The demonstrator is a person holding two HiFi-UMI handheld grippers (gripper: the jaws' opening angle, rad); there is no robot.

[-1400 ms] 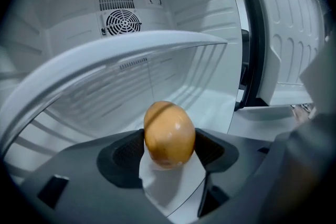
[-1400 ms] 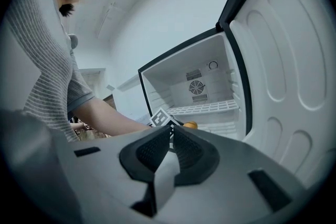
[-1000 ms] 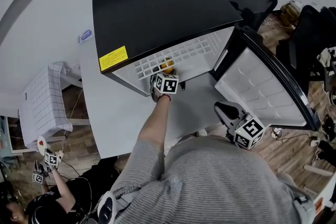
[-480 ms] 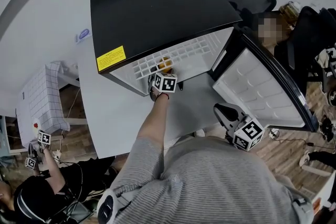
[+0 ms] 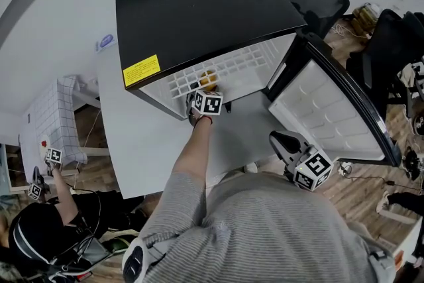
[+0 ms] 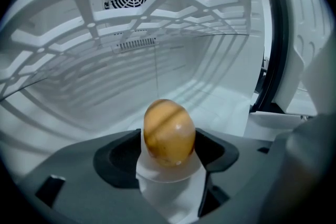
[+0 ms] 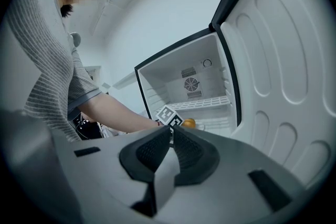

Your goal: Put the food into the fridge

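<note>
My left gripper (image 6: 168,148) pinches the orange-brown food (image 6: 169,131) just inside the fridge (image 5: 199,10), under its wire shelf (image 6: 131,23). My right gripper (image 7: 171,147) is pressed together, outside by the fridge's open door (image 5: 331,109).

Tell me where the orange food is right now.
The orange food is centre of the left gripper view, gripped in the left hand-held gripper, inside the open fridge under the white shelf.
</note>
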